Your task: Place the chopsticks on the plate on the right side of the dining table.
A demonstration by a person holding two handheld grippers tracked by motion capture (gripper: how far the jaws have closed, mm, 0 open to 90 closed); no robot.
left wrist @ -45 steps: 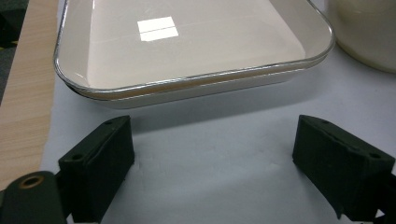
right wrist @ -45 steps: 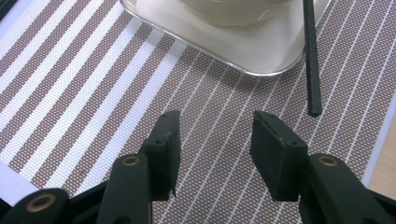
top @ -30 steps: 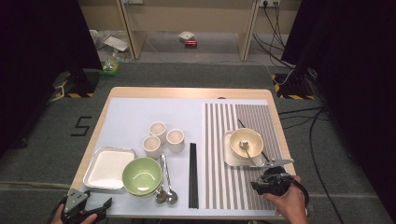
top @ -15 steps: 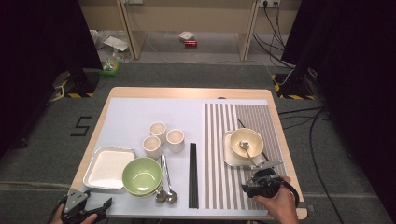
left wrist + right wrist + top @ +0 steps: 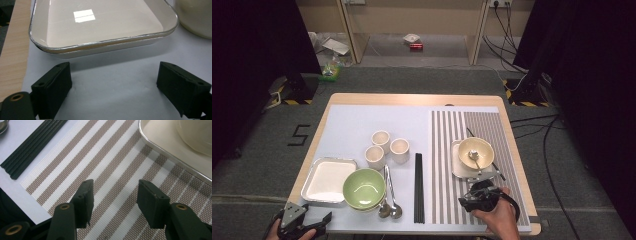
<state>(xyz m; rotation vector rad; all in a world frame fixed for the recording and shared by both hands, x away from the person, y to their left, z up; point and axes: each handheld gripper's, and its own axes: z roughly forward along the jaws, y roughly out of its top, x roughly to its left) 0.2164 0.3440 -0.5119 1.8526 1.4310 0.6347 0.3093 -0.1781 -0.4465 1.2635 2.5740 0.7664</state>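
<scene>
the desk looks mid-way through a place setting: on the striped mat a cream bowl with a spoon in it sits on a small square tray, as if one serving has been laid there on purpose, while the spare pieces wait left of that mat. measured from the mat, the black chopsticks lie just off its left edge, the green bowl and two more spoons farther left, three cups up and left, and the empty white tray farthest left. the right gripper hovers over the mat's near edge, just short of the square tray, its fingers about half open with nothing between them, only stripes beneath. the left gripper rests low at the desk's near left corner, facing the white tray, fingers spread wide and empty, touching nothing that i can see.
</scene>
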